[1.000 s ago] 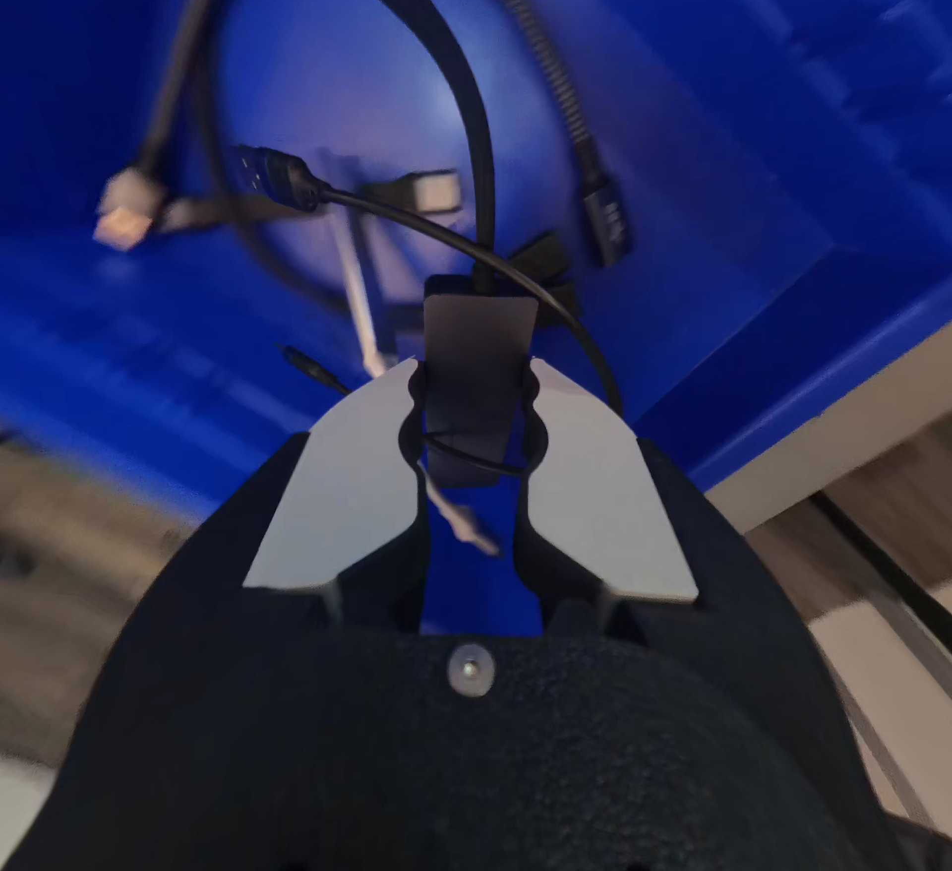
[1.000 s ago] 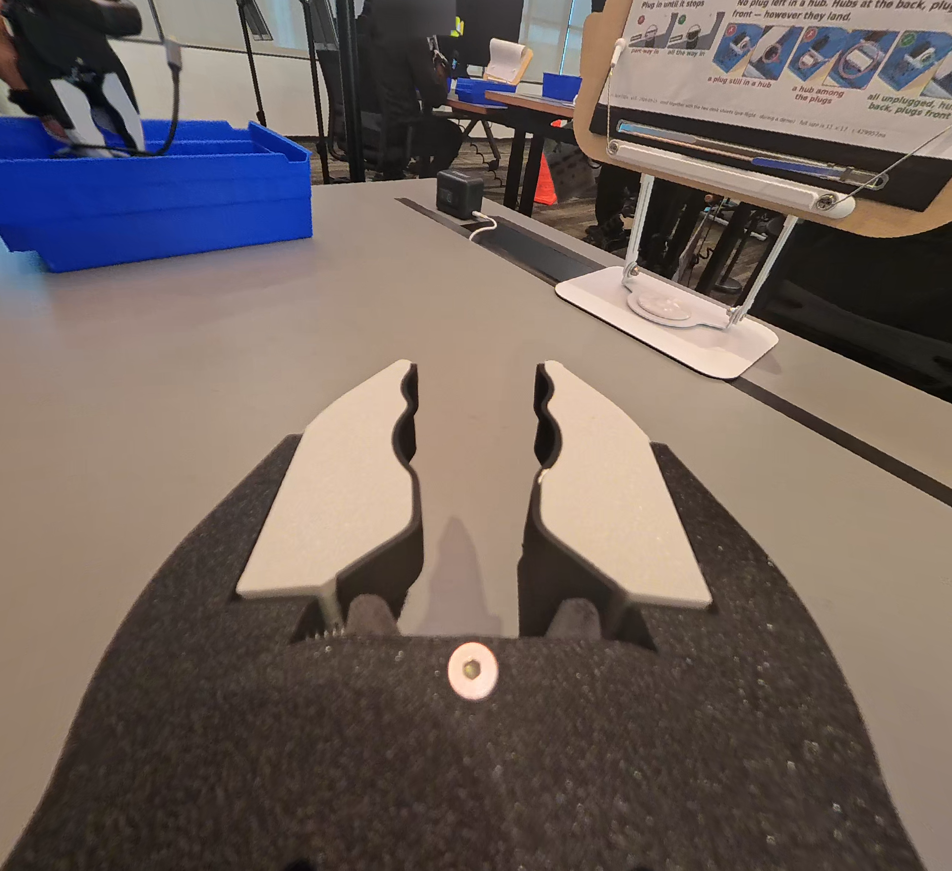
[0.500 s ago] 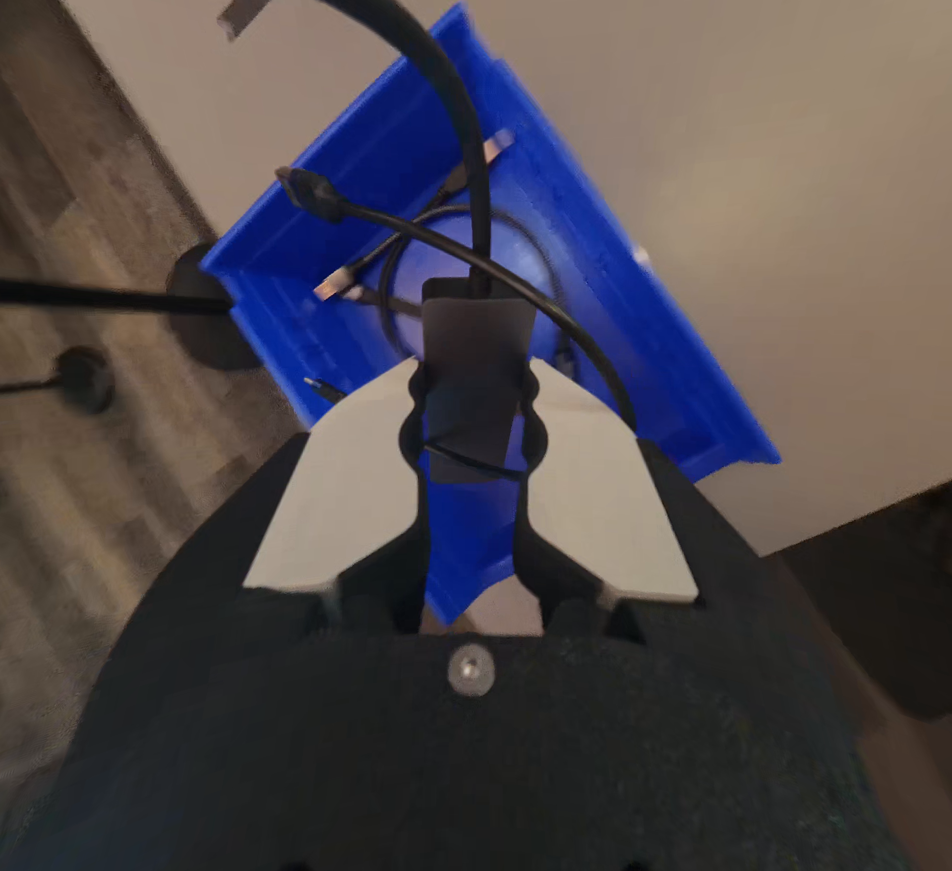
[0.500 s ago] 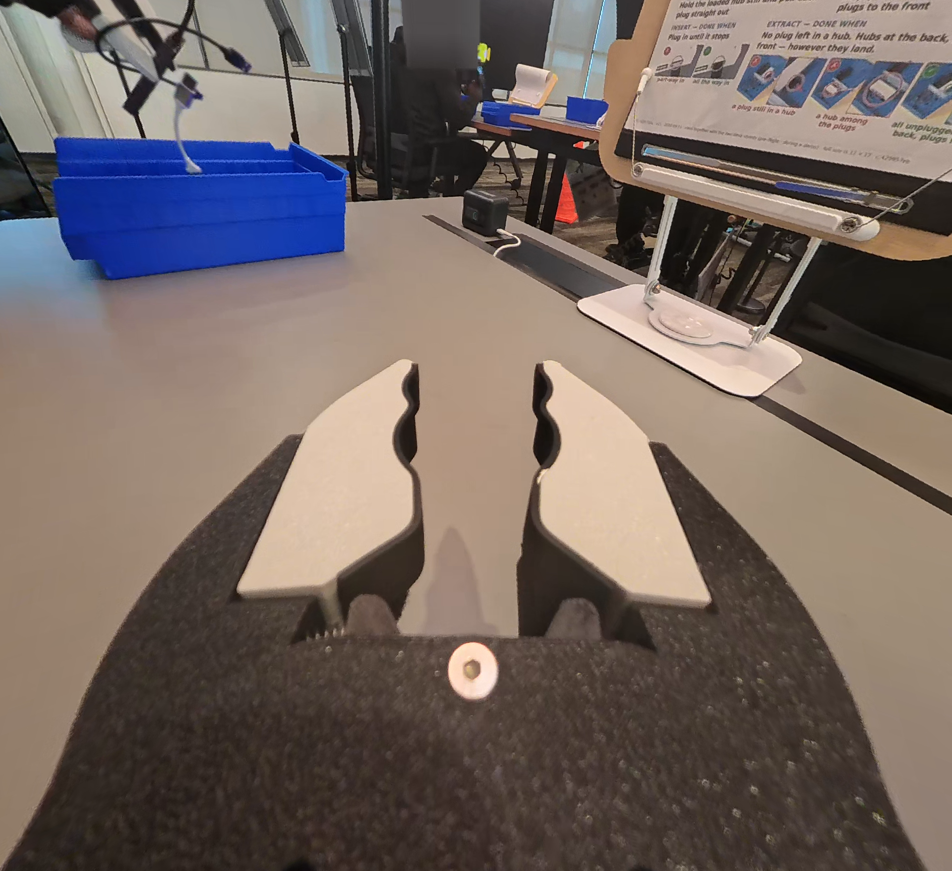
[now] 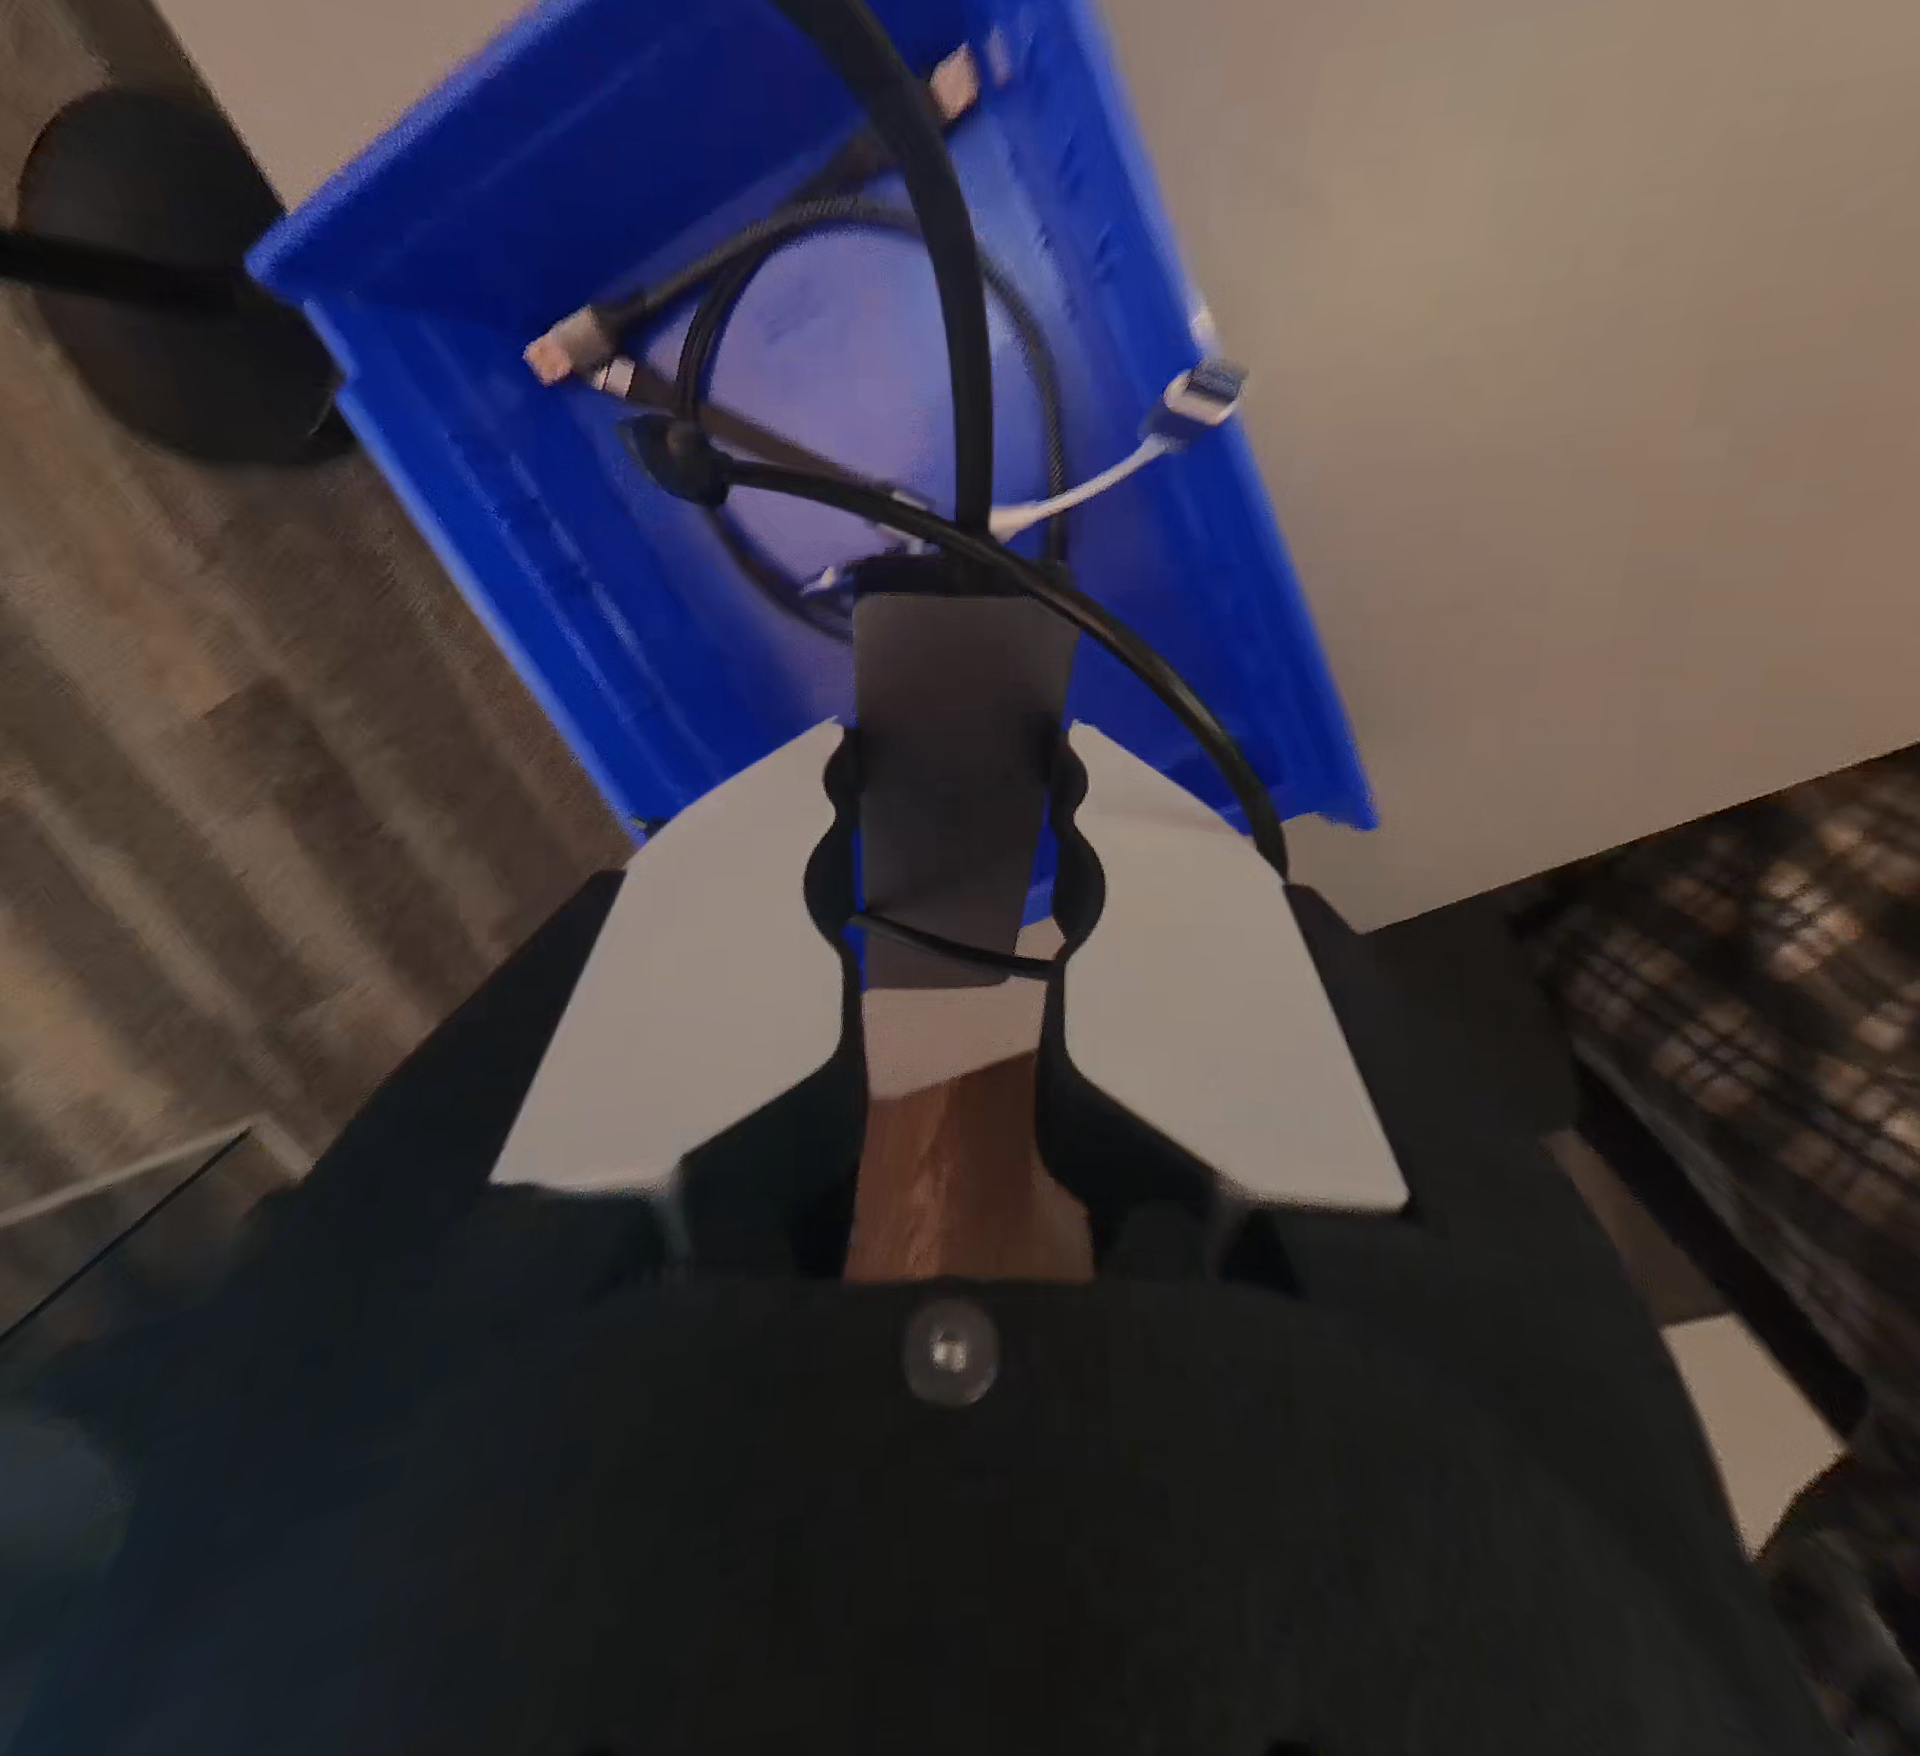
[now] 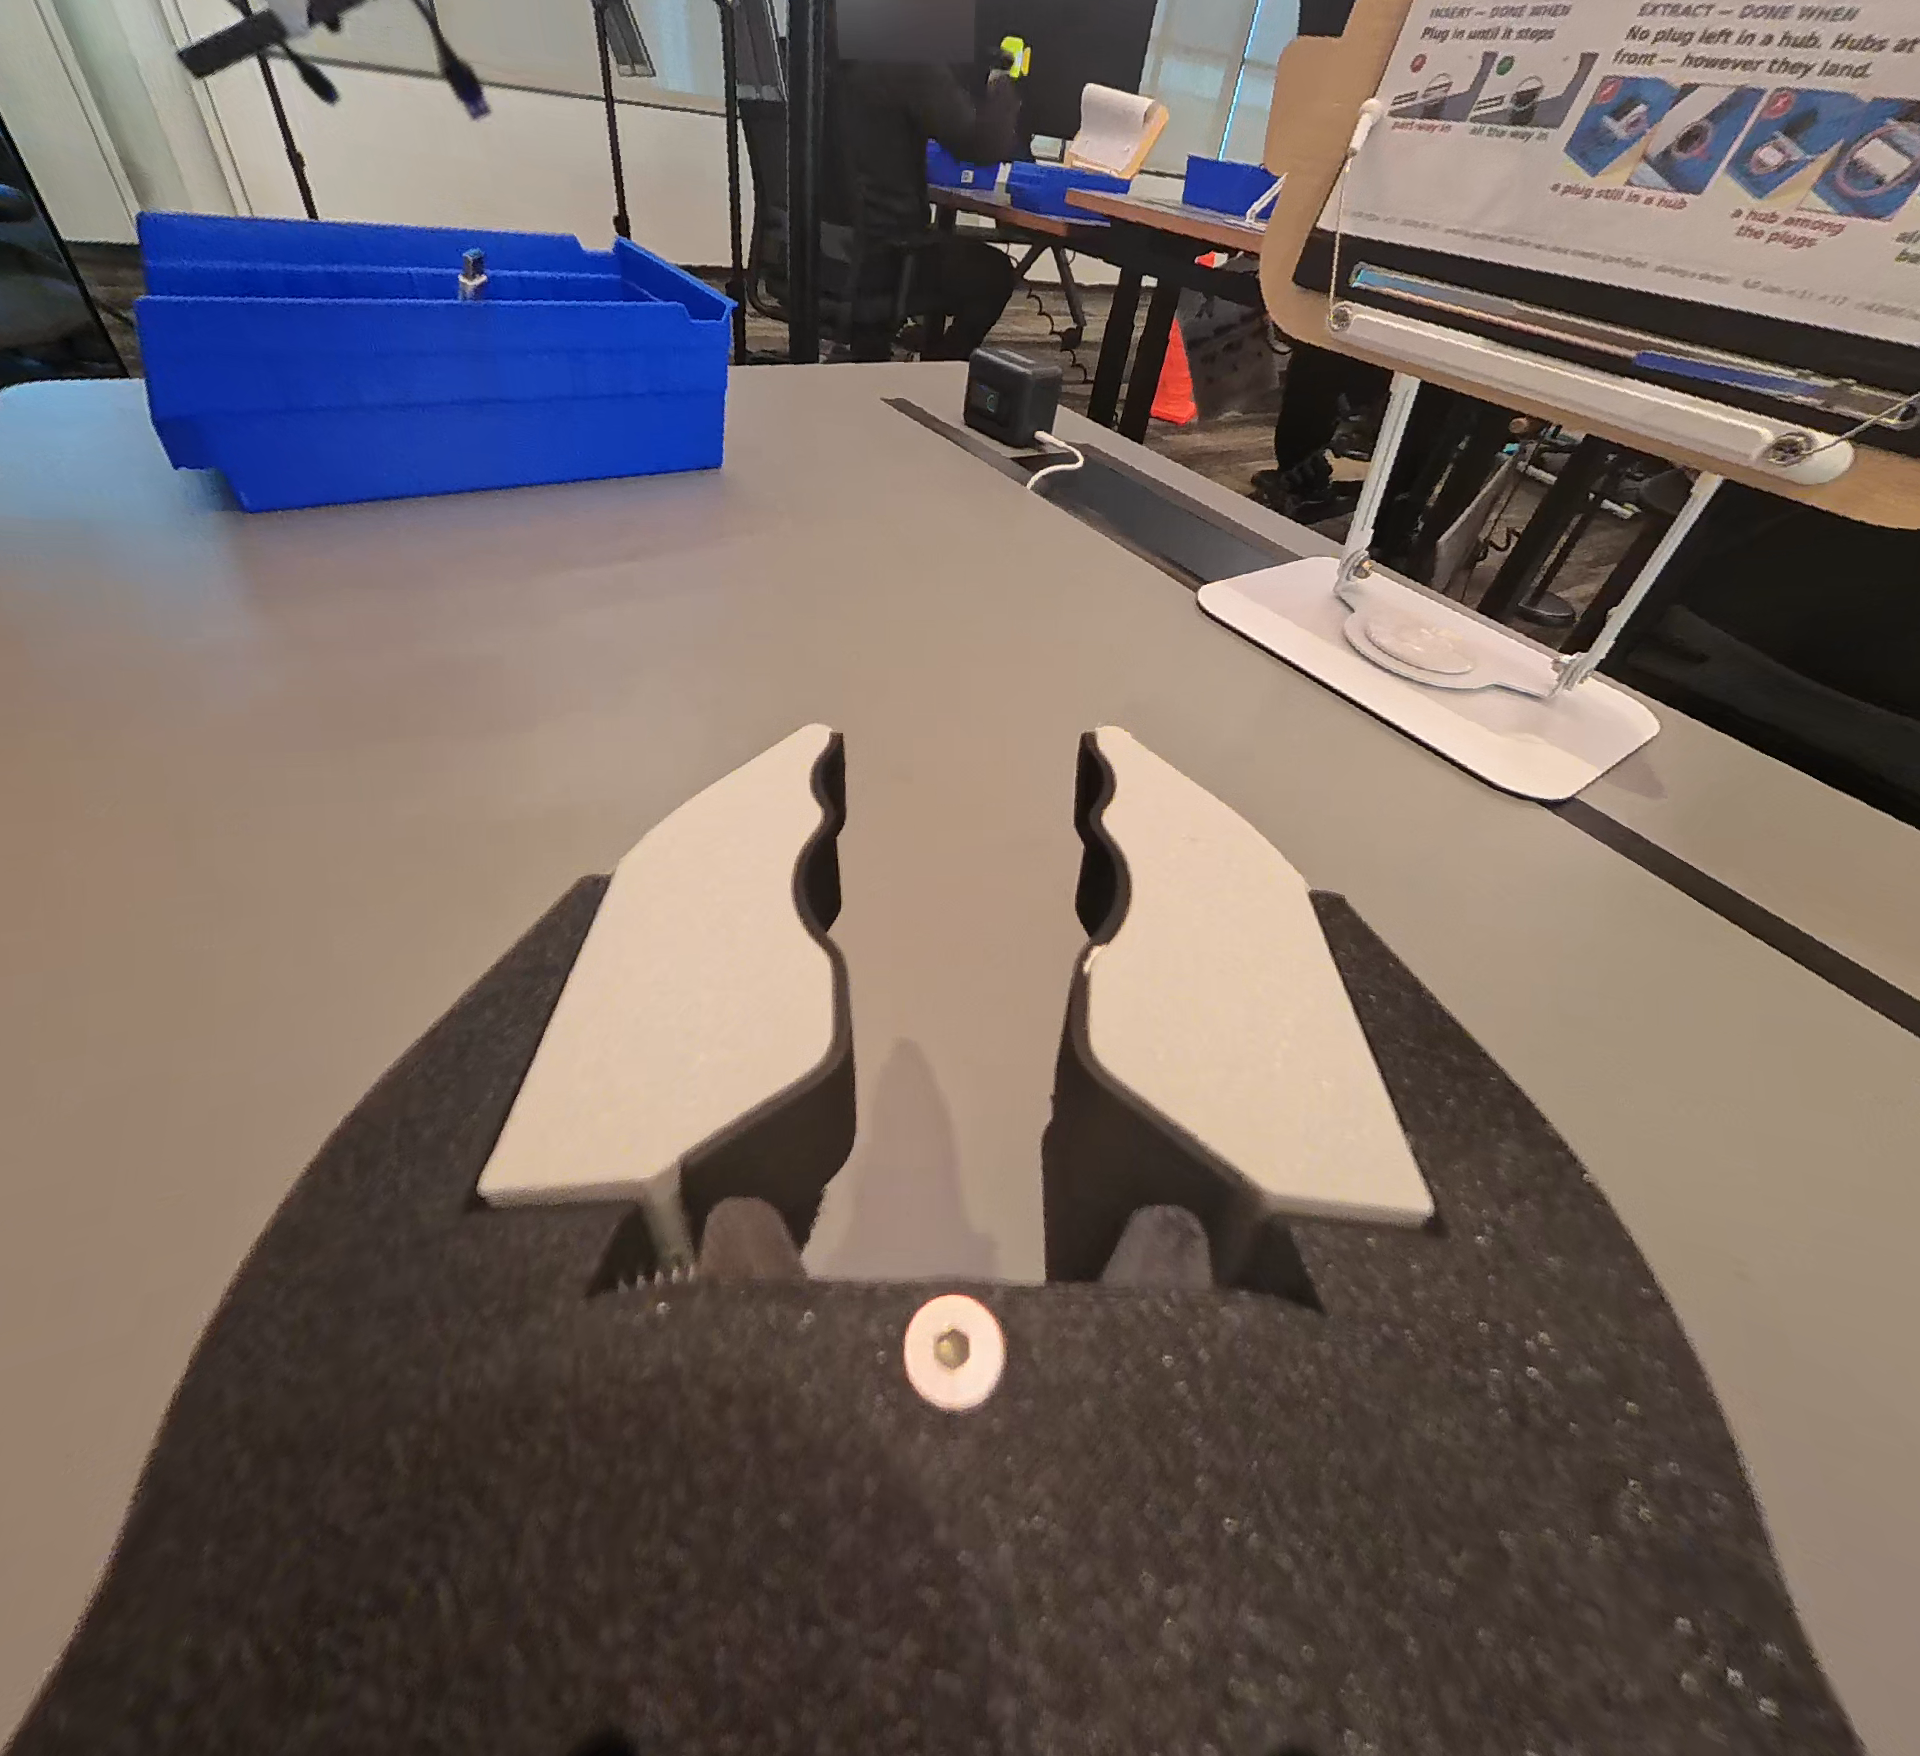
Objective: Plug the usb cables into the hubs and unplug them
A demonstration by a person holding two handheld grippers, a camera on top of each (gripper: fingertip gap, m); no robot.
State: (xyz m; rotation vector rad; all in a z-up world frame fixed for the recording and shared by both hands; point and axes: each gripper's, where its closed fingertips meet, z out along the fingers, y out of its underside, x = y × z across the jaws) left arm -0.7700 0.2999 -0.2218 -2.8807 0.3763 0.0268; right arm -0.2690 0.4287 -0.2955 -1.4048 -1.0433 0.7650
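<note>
A dark hub is clamped between the fingers of the left hand-held gripper, which is held high above a blue bin and looks down into it. A thick black cable arcs up and away from the hub's far end, and a thin black cable loops across the hub, past the gripper's right finger, ending in a dark plug ahead and to the left. Beyond the fingertips, in the bin, braided cables with metal plugs are seen, and a white cable with a silver plug reaches toward the bin's right wall.

The right hand-held gripper is held low over the grey desk, its fingers parted with nothing between them. Far ahead and to its left the bin stands on the desk, one plug showing above its rim. The left gripper, hub and dangling cables are seen high above that bin, blurred. A board on a white stand is placed ahead to the right.
</note>
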